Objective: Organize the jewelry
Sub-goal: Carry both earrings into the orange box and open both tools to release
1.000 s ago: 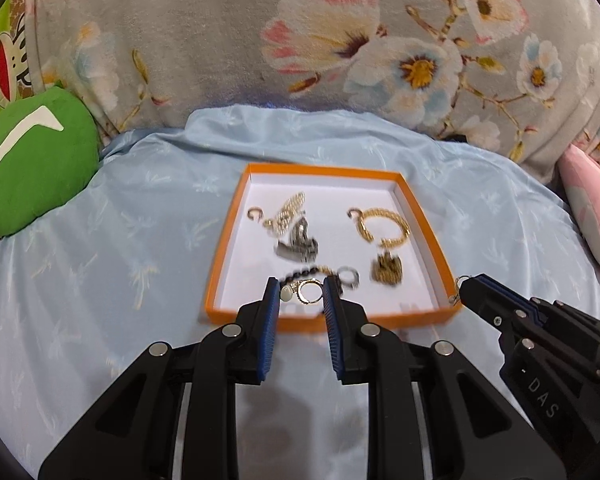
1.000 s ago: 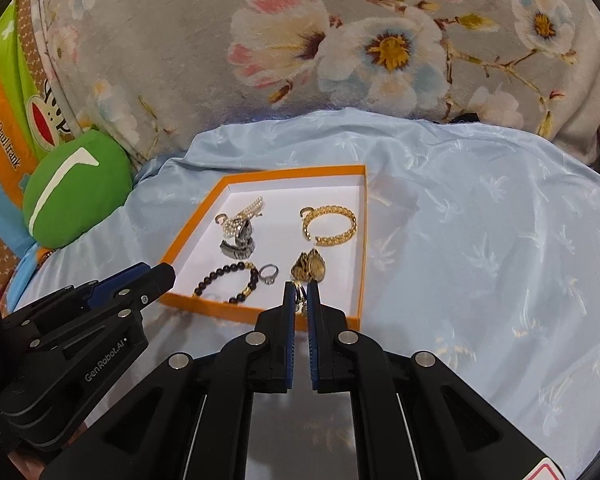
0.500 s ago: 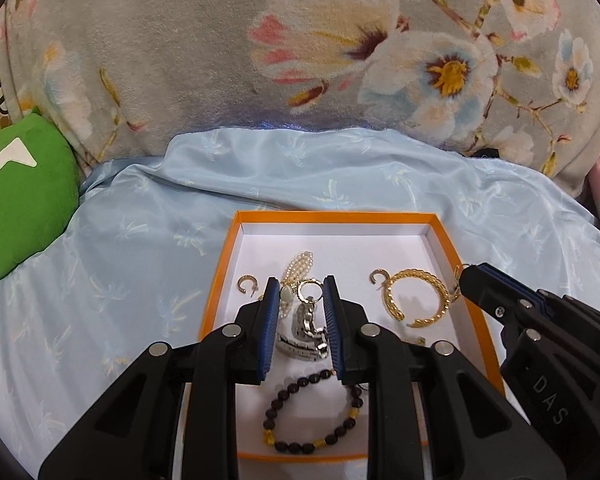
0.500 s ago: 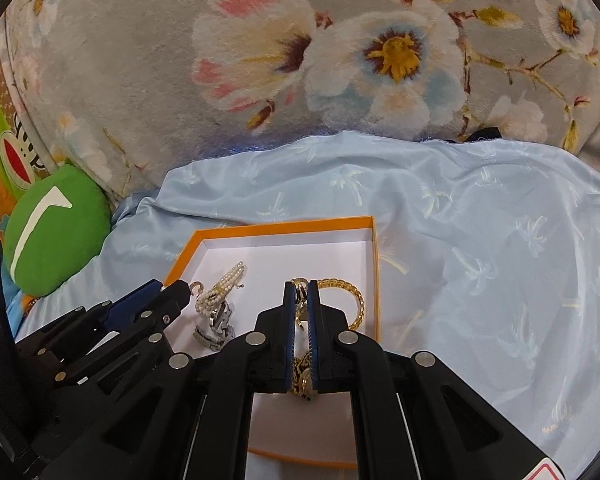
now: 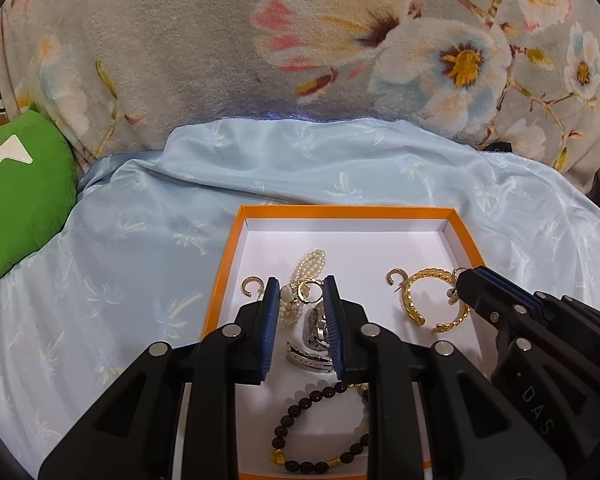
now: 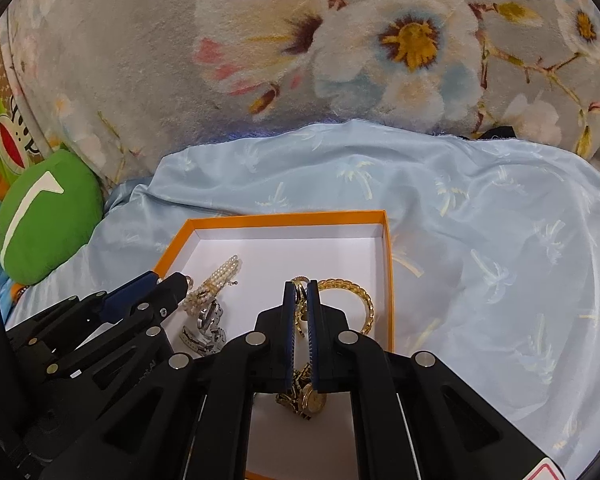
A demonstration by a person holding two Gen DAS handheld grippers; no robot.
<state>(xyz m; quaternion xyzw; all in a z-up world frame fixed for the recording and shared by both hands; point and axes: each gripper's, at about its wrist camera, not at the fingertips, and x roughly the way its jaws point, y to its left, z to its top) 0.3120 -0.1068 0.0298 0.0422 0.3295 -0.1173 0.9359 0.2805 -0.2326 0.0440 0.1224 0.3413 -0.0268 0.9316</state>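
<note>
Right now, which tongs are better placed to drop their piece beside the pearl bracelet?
Left: its tongs, gripping a gold ring, hover at the pearl bracelet; the right tongs, pinching a small hoop, are by the gold bangle.

Both wrist views ride close behind their jaws, tilted down over the orange tray (image 5: 224,280) (image 6: 388,280) on the blue sheet (image 5: 140,248), facing the floral blanket (image 5: 220,60); both share the tray.

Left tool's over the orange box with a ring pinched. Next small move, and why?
Probably nudge the left tool forward toward the bare white floor at the far end of the orange box before releasing. Its gold ring now overlaps the pearl bracelet, so dropping it here might tangle them.
</note>
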